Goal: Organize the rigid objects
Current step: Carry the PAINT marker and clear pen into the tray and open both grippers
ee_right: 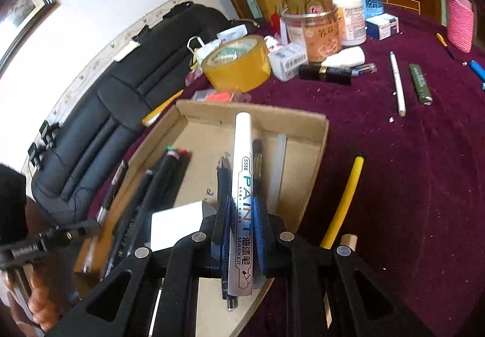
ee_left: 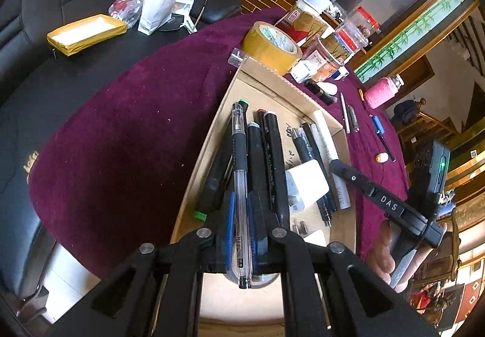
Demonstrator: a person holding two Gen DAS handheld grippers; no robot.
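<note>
Left gripper [ee_left: 239, 231] clamps a clear pen [ee_left: 241, 185]; right gripper [ee_right: 242, 234] clamps a white marker [ee_right: 241, 200]. Lower both flat, parallel to pens in the box [ee_right: 315, 137].

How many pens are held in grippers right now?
2: a clear gel pen clamped in the left gripper, and a white paint marker clamped in the right gripper, both over the cardboard tray.

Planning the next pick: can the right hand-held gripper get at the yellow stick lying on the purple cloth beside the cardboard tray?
Probably not yet: the right hand-held gripper is shut on a white paint marker. The yellow stick itself lies uncovered nearby.
</note>
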